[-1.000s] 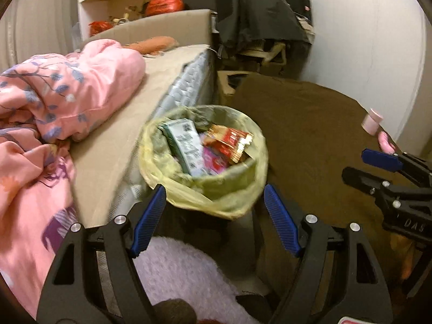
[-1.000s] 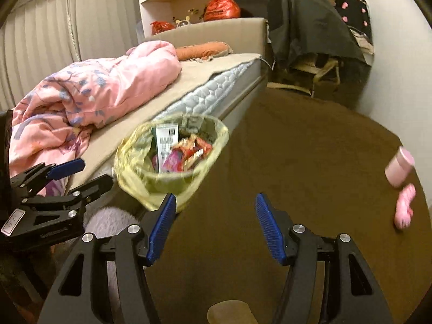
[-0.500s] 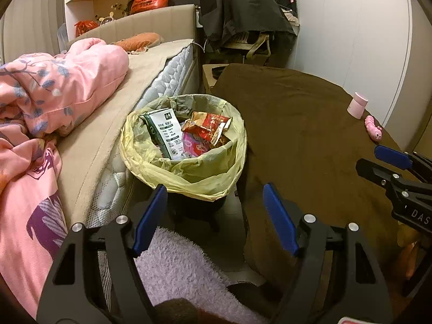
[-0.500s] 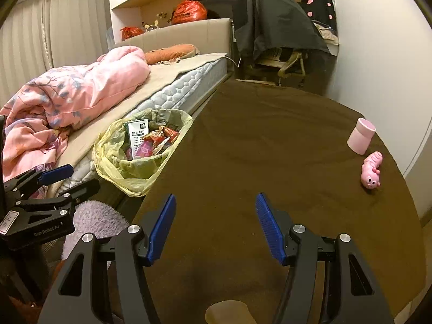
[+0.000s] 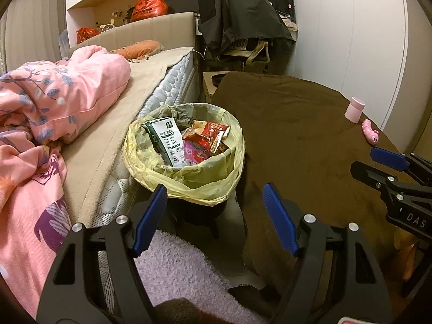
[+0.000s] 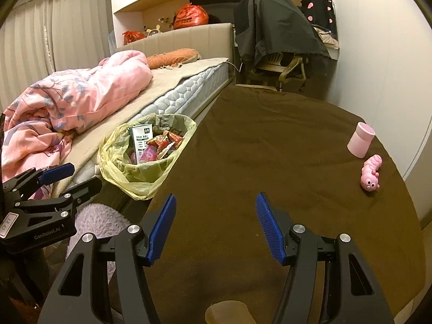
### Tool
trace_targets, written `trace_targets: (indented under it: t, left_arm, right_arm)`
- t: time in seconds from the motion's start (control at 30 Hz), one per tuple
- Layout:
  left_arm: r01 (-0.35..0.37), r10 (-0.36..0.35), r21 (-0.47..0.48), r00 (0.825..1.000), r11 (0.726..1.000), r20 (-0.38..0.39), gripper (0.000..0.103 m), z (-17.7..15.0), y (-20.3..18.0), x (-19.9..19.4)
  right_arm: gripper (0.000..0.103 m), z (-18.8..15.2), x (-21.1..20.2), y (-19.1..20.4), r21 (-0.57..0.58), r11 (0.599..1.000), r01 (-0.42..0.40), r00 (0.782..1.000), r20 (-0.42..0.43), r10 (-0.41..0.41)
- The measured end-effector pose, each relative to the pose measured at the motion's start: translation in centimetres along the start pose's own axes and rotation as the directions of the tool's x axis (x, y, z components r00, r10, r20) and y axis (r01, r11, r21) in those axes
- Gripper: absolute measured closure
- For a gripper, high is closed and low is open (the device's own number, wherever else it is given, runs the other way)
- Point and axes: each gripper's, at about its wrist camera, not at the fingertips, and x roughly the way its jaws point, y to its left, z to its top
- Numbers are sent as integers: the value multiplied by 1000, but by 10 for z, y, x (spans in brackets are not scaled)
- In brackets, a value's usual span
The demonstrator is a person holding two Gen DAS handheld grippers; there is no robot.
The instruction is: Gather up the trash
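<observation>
- Bedroom setting: a bed (image 6: 172, 100) with a pink quilt (image 6: 81, 97) ran along the left, and a table under a brown cloth (image 6: 270, 162) filled the right of both wrist views.
- Between bed and table stood the trash bin (image 5: 186, 178), lined with a yellow bag (image 5: 151, 167); its rim sat just beside the table edge.
- Inside the bin lay a white-and-green carton (image 5: 166, 140), a red snack wrapper (image 5: 210, 132) and a pink packet (image 5: 195, 154), all resting against one another.
- Your left gripper (image 5: 216, 216) hovered on the near side of the bin, jaws spread wide with nothing between them.
- Your right gripper (image 6: 216, 226) hung over the bare cloth, jaws apart and likewise empty.
- On the far right of the table stood a pink cup (image 6: 360, 140), upright, with a pink caterpillar toy (image 6: 371, 172) lying near it; neither looked like trash, though that was a judgement only.
- Progress, as judged: the wrappers were already in the bin and no loose litter showed on the cloth or the bed, so the collecting appeared largely done.
- What remained for you was probably a check of areas out of view, or gathering the bag's rim; the pictures could not settle which.
</observation>
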Motion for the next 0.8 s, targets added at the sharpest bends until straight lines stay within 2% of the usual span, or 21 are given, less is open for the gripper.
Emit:
trace_targets:
  t: [0.8]
  left_arm:
    - [-11, 11, -6, 1000, 1000, -2, 33, 0, 1, -1]
  right_arm:
    - [45, 0, 1, 2, 0, 1000, -7, 1000, -6, 7]
